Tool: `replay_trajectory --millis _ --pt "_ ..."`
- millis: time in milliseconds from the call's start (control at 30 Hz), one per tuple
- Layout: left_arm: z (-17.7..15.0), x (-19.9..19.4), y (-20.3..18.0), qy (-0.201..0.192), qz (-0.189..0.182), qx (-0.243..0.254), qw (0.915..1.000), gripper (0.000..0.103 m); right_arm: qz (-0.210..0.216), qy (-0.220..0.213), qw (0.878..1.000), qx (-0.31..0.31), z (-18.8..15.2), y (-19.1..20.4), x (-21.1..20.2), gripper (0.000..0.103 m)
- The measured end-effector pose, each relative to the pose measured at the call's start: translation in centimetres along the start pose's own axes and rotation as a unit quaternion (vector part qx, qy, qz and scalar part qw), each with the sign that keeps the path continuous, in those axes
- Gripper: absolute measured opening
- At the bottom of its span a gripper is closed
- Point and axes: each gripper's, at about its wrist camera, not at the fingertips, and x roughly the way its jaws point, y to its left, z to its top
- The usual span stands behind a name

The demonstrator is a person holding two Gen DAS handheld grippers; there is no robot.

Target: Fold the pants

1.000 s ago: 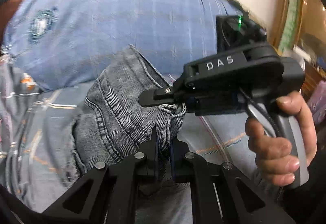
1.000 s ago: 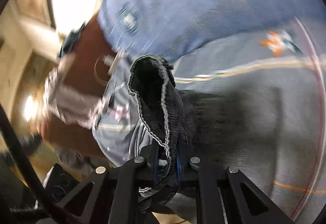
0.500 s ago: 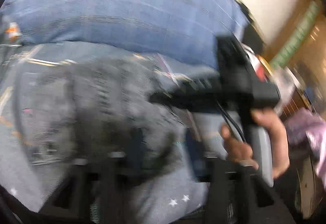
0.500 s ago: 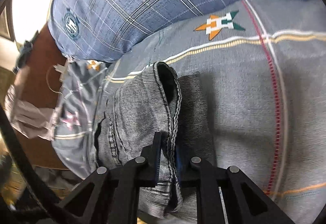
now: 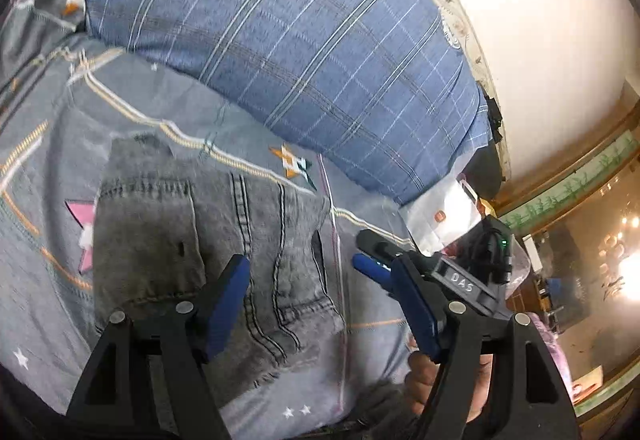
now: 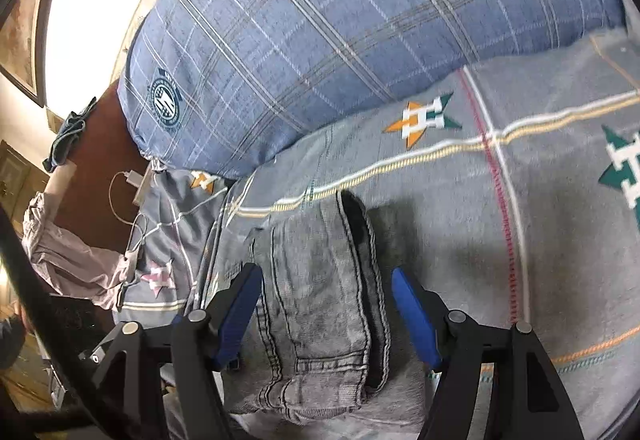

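Note:
The grey jeans (image 5: 208, 248) lie folded in a flat packet on the grey bedspread (image 5: 132, 100). My left gripper (image 5: 320, 296) hovers over their right half. Its jaws are opening, and the cloth lies below and between the blue pads (image 5: 228, 292) without being pressed. To its right, a hand holds my right gripper (image 5: 362, 252) just past the packet's right edge. In the right wrist view the jeans (image 6: 320, 288) lie between the fingers of the right gripper (image 6: 326, 308). Its jaws are also opening, with both pads off the denim.
A big blue plaid pillow (image 5: 300, 40) (image 6: 360, 20) lies right behind the jeans. A white bag (image 5: 440, 216) sits at the bed's far corner. A brown bedside top (image 6: 100, 144) carries a charger and cable, with pink cloth (image 6: 60, 252) beside it.
Both grippers were shut on bunched denim held up off the bed. Both have since let go and opened, and the jeans have settled flat. The left view has rolled and shifted sideways.

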Motion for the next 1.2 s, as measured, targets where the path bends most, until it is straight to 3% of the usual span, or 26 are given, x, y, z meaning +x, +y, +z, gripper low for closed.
replay_trajectory --millis 533,733,833,967,1133,1200 --pt "-0.7 0.9 0.5 0.011 0.037 0.009 0.9992 0.074 -0.010 0.036 0.999 0.022 -0.7 -1.4 2.6 0.071" --pt "-0.2 0.4 0.0 -0.006 0.090 0.049 0.9947 0.074 -0.006 0.031 0.999 0.011 -0.7 -1.0 2.0 0.071" --pt "0.3 0.0 0.1 -0.023 0.130 0.073 0.9886 0.074 -0.006 0.021 1.000 0.006 -0.9 -0.8 1.4 0.081" --pt "0.7 -0.4 1.9 -0.048 0.181 0.077 0.9794 0.074 0.007 0.030 0.999 0.028 -1.7 -1.2 1.9 0.083" --pt "1.4 0.3 5.0 -0.043 0.187 0.057 0.9798 0.074 -0.008 0.044 0.999 -0.004 -2.0 -0.1 3.0 0.083" --pt "1.1 0.5 5.3 -0.052 0.203 0.071 0.9752 0.074 -0.020 0.043 0.999 -0.012 -2.0 0.1 3.2 0.083"
